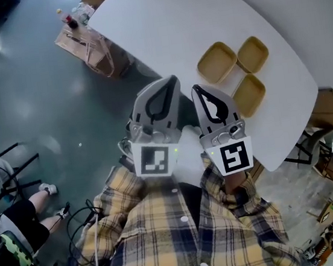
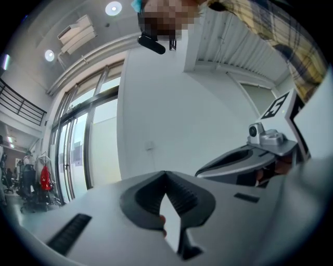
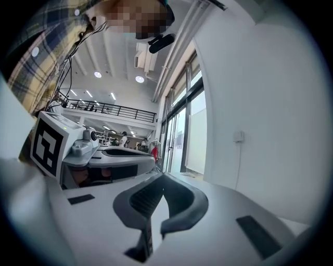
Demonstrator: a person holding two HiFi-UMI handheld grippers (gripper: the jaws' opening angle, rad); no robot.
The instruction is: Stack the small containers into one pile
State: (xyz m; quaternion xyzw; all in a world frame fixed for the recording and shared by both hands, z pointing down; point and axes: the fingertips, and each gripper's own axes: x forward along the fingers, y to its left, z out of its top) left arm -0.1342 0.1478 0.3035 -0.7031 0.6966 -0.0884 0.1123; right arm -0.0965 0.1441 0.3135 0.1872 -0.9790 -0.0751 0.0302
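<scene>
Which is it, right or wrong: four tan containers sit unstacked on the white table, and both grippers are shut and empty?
Wrong on the count. The head view shows three tan containers, not four. The rest stands: they sit unstacked on the white table, and the left gripper and right gripper are shut and empty.

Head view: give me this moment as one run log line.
stacking: not started | left gripper: jaws shut, empty | right gripper: jaws shut, empty | containers: three, unstacked on table
</scene>
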